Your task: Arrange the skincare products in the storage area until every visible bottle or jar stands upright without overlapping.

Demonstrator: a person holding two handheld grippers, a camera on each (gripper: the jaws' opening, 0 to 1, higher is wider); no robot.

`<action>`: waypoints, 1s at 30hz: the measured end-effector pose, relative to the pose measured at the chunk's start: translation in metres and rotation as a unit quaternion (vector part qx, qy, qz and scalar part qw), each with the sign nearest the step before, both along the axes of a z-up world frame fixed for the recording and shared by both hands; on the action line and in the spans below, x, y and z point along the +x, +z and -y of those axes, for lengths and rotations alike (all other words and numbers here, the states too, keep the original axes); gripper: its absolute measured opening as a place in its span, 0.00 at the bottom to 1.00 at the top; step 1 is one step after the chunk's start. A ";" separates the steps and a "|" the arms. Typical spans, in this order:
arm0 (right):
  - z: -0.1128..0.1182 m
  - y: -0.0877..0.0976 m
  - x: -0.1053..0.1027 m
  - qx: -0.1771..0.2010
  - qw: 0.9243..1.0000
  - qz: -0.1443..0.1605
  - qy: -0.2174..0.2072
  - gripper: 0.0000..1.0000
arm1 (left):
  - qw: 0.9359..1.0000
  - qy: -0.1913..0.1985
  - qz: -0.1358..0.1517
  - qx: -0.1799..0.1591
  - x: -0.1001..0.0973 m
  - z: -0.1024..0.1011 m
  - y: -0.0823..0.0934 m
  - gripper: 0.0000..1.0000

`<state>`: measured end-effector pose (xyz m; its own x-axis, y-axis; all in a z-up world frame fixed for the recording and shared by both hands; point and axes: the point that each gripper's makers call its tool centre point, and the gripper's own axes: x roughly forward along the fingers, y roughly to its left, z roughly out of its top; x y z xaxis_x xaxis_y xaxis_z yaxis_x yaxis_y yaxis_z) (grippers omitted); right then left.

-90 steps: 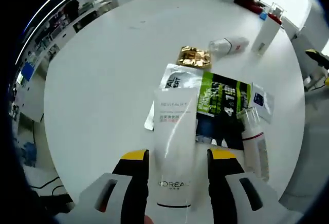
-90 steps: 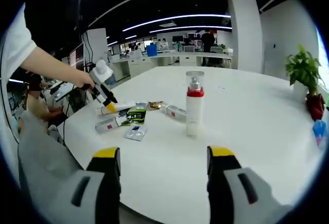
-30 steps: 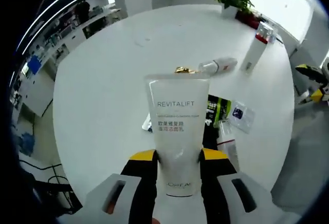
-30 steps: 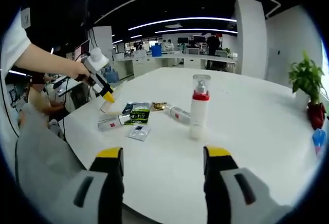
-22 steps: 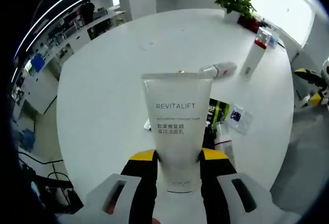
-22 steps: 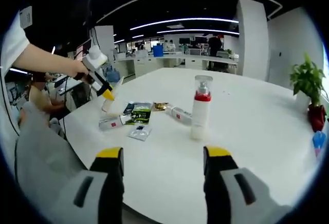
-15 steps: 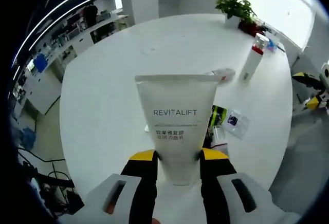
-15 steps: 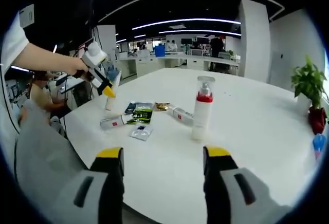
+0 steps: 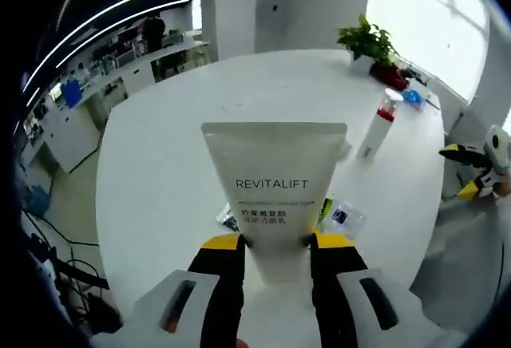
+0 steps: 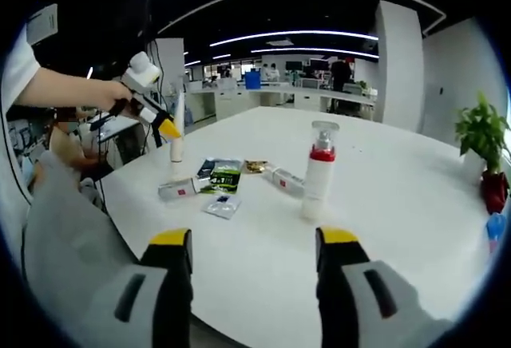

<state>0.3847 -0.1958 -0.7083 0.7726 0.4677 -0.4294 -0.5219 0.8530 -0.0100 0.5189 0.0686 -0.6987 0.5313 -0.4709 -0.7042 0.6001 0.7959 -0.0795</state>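
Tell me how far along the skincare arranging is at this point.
Done: the red-collared pump bottle stands upright on the white table. In hand: the left tongs grip the white REVITALIFT tube, held upright above the table. Left: a small bottle and a red-banded tube lie on their sides by the flat sachets. The right tongs hang open, holding nothing.

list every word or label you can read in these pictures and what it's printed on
"REVITALIFT": on the white tube clamped in the left gripper.
Two lines of smaller print under that word on the tube: too small to read.
Green and black sachet on the table: printing too blurred to read.
Pump bottle with the red band: no text can be made out.
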 end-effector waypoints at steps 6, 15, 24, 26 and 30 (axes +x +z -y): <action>-0.004 -0.001 -0.002 -0.008 1.000 0.003 0.013 0.63 | 0.999 0.020 -0.001 -0.027 -0.007 0.004 0.010 0.29; -0.008 -0.001 -0.005 -0.025 0.999 0.011 0.027 0.62 | 0.998 0.043 0.003 -0.055 -0.019 0.007 0.026 0.29; -0.008 0.002 -0.005 -0.026 0.999 0.021 0.026 0.59 | 0.993 0.042 0.032 -0.101 -0.034 0.036 0.057 0.29; -0.011 0.001 -0.007 -0.035 0.999 0.023 0.033 0.59 | 0.992 0.034 0.050 -0.112 -0.038 0.045 0.066 0.29; -0.016 0.003 -0.009 -0.049 0.997 0.031 0.051 0.58 | 0.988 0.024 0.069 -0.134 -0.048 0.061 0.083 0.29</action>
<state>0.3759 -0.1794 -0.7055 0.7501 0.5026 -0.4298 -0.6012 0.7891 -0.1263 0.4712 0.0080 -0.6161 0.6401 -0.6024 -0.4768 0.5814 0.7855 -0.2118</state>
